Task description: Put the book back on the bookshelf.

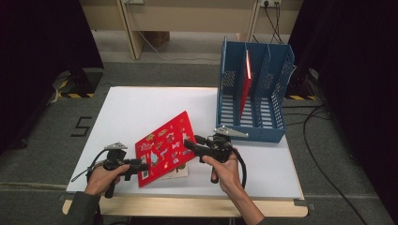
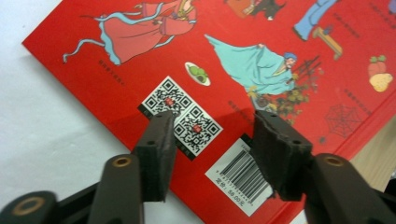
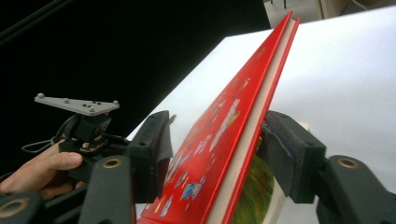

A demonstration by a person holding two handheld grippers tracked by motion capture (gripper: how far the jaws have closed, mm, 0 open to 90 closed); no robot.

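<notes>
The right tongs point(image 3: 215, 154) straddle the raised edge of the red book point(image 1: 164, 146), jaws apart and seemingly not yet biting. The left tongs point(image 2: 210, 149) hover open over its barcode corner. The book lies tilted on the white surface point(image 1: 136, 105), propped on another book point(image 3: 254, 196) beneath. It looks like a stiff, glossy hardcover, probably slippery; grip it across the board edge. The high view adds the blue rack point(image 1: 253, 93).

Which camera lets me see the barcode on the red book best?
The left gripper view: the barcode is close and sharp on the red book. In the high view it's a tiny pale patch; the right gripper view shows the book edge-on.
</notes>
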